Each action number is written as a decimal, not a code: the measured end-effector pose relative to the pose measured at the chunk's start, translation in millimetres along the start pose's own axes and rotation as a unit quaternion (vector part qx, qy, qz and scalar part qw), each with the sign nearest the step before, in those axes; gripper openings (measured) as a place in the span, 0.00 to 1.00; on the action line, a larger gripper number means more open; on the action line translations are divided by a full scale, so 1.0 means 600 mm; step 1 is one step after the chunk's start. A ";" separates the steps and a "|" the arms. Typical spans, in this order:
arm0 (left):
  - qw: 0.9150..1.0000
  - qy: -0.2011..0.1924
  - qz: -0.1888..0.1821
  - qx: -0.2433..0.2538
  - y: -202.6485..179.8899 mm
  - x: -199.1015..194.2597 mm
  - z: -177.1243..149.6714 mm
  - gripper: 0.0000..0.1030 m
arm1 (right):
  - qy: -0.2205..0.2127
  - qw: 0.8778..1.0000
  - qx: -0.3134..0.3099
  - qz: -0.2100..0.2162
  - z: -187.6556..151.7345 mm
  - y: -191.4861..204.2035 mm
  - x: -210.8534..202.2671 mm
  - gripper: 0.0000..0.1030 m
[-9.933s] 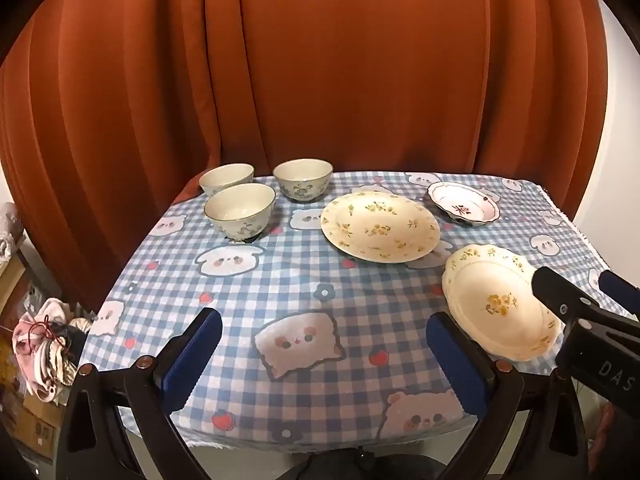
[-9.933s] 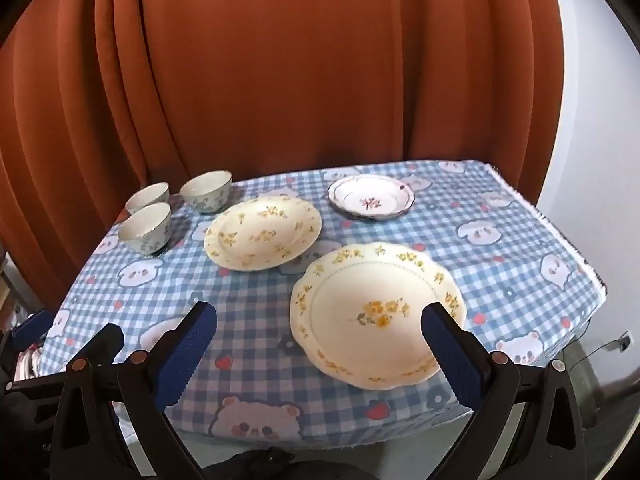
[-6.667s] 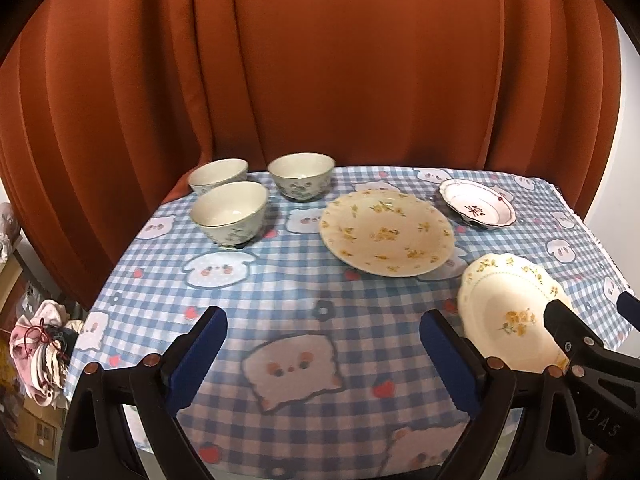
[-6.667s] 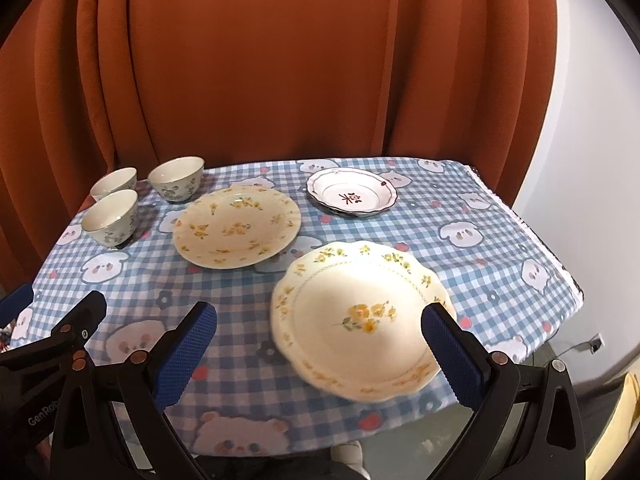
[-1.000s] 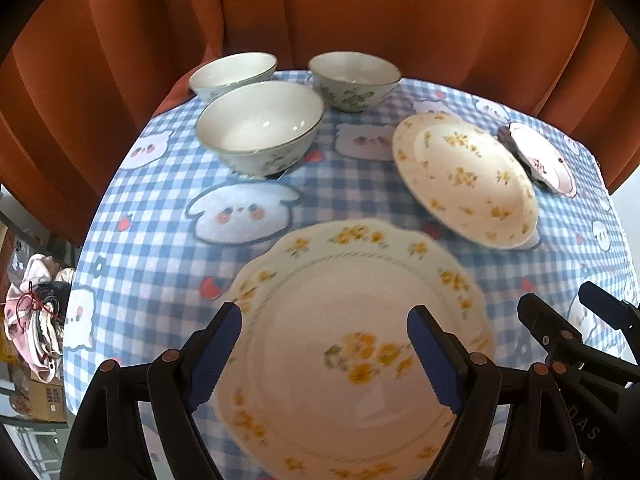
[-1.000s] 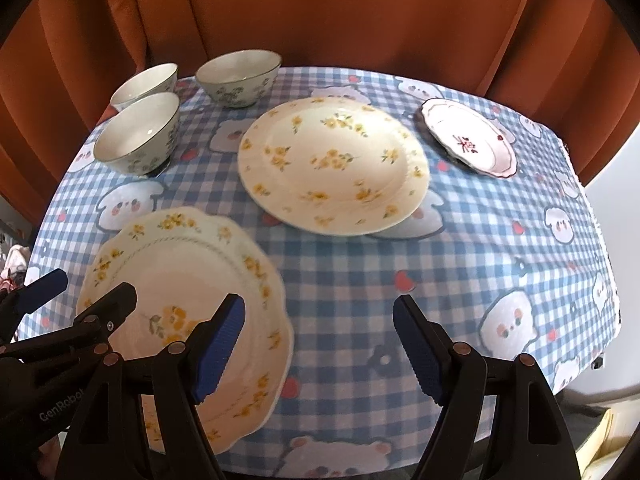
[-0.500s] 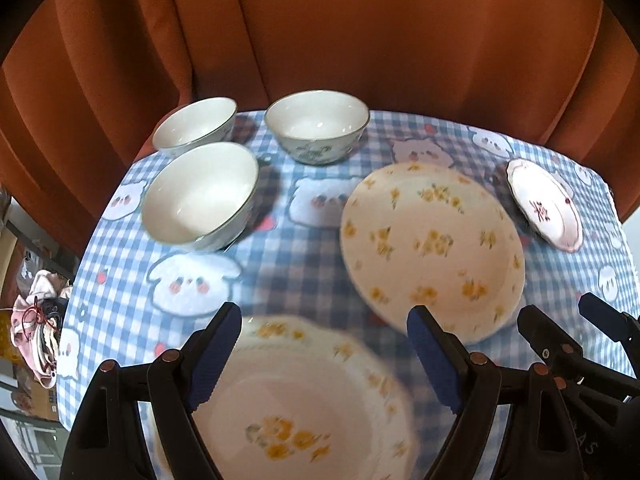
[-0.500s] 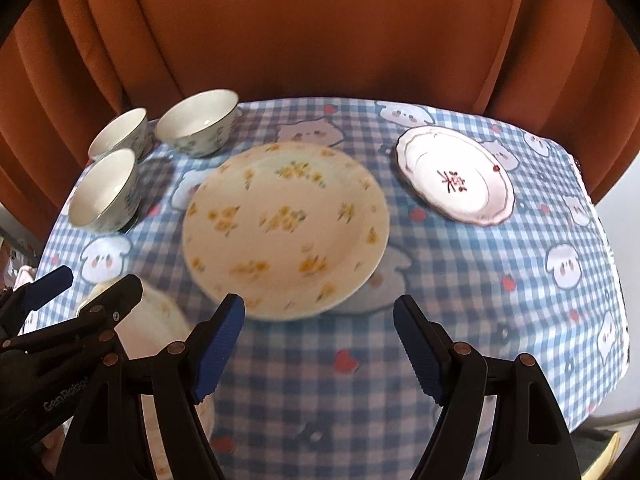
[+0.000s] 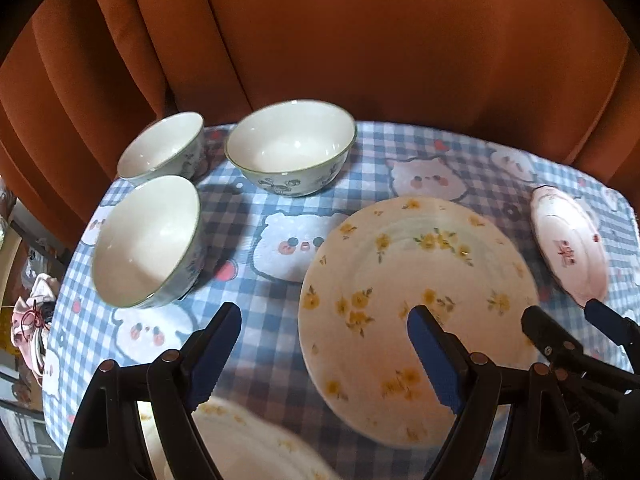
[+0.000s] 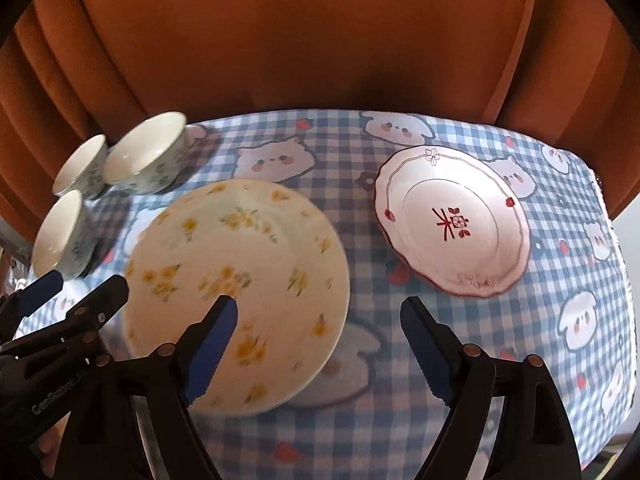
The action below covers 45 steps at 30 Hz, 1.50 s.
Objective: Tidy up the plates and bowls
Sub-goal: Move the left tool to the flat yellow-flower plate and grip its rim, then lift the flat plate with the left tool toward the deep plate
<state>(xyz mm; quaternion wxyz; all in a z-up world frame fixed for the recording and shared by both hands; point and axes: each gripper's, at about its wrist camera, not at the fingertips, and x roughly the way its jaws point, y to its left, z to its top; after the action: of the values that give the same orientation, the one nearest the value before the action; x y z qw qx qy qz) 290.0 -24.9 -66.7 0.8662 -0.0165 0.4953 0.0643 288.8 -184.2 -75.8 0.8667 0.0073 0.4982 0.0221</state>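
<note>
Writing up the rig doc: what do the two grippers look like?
Both match: left gripper and right gripper have black plastic clamp-style arms with round metal rivets and blue ribbed pads on the fingers. White lettering marks the bodies, only partly readable. No cables or sleeves show.

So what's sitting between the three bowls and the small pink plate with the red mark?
The large yellow-flowered plate lies between the bowls and the pink plate, clearest in the right wrist view.
</note>
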 end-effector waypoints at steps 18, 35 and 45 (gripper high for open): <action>0.999 0.042 -0.013 0.007 -0.010 0.118 -0.005 0.75 | 0.027 1.000 -0.008 0.004 0.027 0.014 0.115 0.71; 0.999 0.040 -0.012 0.017 -0.041 0.118 -0.016 0.71 | 0.040 0.999 -0.020 -0.010 0.025 0.016 0.121 0.54; 0.998 0.061 -0.018 0.025 -0.063 0.096 -0.059 0.69 | 0.054 0.998 -0.008 -0.017 -0.002 -0.006 0.100 0.54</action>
<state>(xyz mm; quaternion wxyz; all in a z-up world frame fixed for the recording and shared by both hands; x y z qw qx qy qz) 293.5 -59.9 -135.8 0.8357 -0.0079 0.5480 0.0348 317.7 -185.1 -128.3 0.8388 -0.0097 0.5442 0.0120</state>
